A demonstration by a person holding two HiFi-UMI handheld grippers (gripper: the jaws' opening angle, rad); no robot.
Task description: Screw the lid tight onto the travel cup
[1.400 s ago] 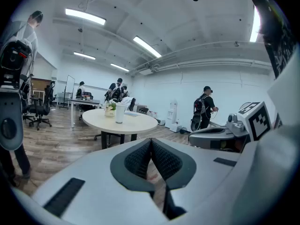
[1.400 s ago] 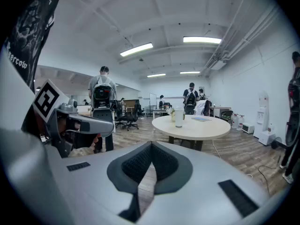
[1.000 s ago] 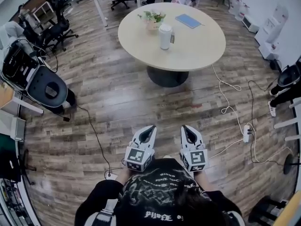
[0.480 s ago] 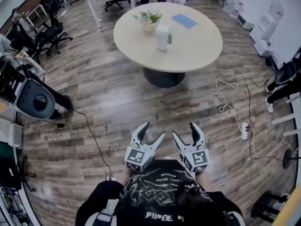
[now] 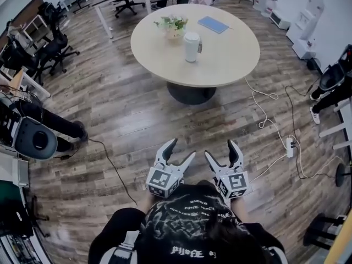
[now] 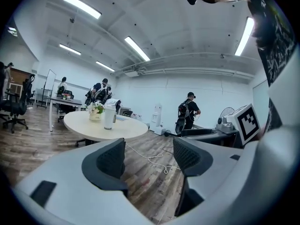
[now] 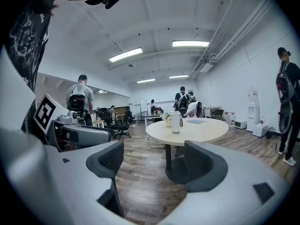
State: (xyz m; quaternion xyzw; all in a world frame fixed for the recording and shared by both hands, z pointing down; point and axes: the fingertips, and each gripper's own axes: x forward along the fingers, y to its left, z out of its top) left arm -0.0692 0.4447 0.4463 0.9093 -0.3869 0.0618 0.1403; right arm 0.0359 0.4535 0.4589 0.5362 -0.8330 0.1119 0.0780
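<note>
Approach stage. The travel cup (image 5: pixel 191 47) stands on the round table (image 5: pixel 231 65) at upper centre, well apart from both tools. At lower centre, the left gripper (image 5: pixel 180 149) and right gripper (image 5: pixel 220 149) are held empty, with jaws just opened wide, presumably readied for the coming grasp.

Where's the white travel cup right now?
In the head view, the white cylindrical travel cup stands on the round beige table at top centre, right of the small potted plant and left of the flat blue notebook.
</note>
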